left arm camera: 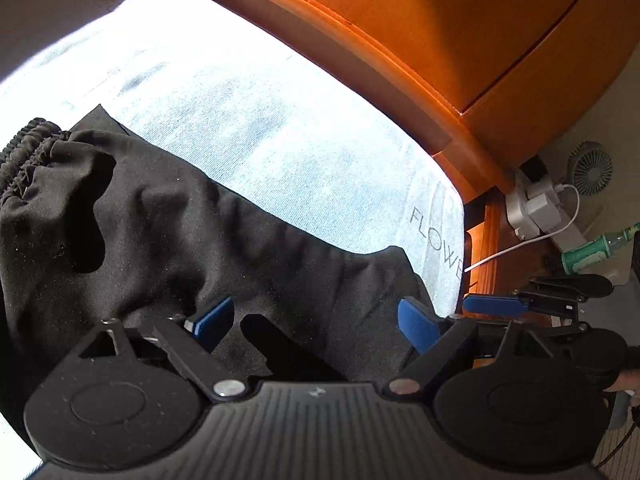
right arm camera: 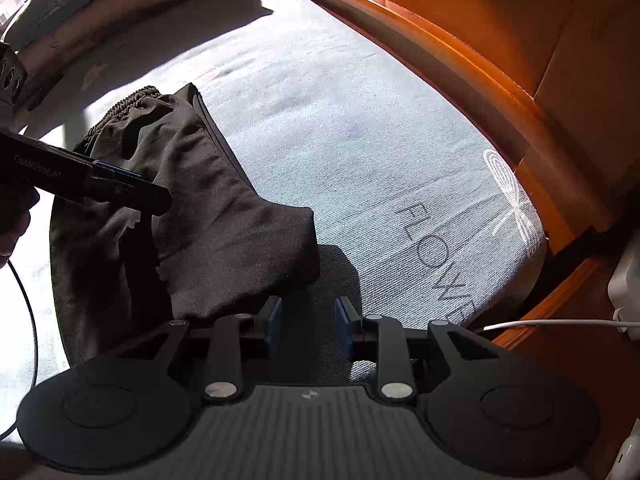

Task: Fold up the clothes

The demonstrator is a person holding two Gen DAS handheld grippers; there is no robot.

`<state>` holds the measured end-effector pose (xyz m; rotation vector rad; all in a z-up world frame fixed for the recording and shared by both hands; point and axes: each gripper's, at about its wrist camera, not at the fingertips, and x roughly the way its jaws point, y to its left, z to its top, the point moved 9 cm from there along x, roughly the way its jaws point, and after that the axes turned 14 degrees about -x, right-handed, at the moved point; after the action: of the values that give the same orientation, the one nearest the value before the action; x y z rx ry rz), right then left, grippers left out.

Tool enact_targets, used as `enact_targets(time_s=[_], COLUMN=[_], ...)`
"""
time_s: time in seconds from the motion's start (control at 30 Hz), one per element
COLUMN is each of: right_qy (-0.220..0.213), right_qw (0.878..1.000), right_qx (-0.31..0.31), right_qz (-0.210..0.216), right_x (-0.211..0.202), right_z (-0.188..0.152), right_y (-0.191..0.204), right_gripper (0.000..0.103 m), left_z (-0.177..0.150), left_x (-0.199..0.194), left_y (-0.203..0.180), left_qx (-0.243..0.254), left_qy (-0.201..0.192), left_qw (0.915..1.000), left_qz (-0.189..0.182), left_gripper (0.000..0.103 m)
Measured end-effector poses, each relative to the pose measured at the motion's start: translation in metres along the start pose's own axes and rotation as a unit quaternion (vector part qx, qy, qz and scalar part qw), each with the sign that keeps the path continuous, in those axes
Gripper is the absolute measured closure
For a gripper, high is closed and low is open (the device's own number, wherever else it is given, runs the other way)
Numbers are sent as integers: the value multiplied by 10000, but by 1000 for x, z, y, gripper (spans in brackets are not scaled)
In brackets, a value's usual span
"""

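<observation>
On the bed (right arm camera: 360,128) lie black shorts (right arm camera: 208,216), roughly folded. Left gripper (left arm camera: 316,320) hovers over them, fingers wide and empty; right gripper (right arm camera: 308,320) stands past their hem, fingers parted, nothing between. Only the left view shows a fan (left arm camera: 592,168) and bottle (left arm camera: 592,252).

Bed: mattress (right arm camera: 360,120) in pale grey-blue woven cover, printed with lettering reading "FLOWE" (remainder cut off) and a white flower motif (right arm camera: 506,184). Strong sunlight falls across its far half, overexposed in the left wrist view; hard-edged shadows lie at the far corner. Orange-brown wooden bed frame (left arm camera: 360,52) curves along the mattress edge, with wooden panels (left arm camera: 460,12) behind it. Beside the frame: a white power adapter (left arm camera: 536,204) with white cable (left arm camera: 520,246), a small grey fan (left arm camera: 592,168), a green bottle (left arm camera: 592,252). Pillows or bedding (right arm camera: 60,12) at the far end.
</observation>
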<state>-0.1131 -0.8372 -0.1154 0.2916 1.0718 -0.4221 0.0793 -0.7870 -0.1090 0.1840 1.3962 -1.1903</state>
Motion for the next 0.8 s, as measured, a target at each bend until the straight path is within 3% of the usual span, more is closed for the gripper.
enact_targets(time_s=[0.17,0.4,0.57,0.8], right_qy=[34,-4,-15,-206], right_qw=[10000,9999,9999,9981], right_qx=[-22,-75,-34,-523], right_qz=[83,104,162,251], right_x=[2,-1,5,-1], right_z=[1,4,8,24], right_y=[9,14,23,49], right_gripper=[70,69,69,70], left_z=[-9,-26,-44,-38], left_x=[27,-18,-4,-27], left_y=[5,2,32,27], left_qx=[-42,53,-351,-456], left_qy=[222,160,367,52], left_qw=[9997,9997,9985,9989], left_qz=[74,171,219,98], left_gripper=[14,14,14,13])
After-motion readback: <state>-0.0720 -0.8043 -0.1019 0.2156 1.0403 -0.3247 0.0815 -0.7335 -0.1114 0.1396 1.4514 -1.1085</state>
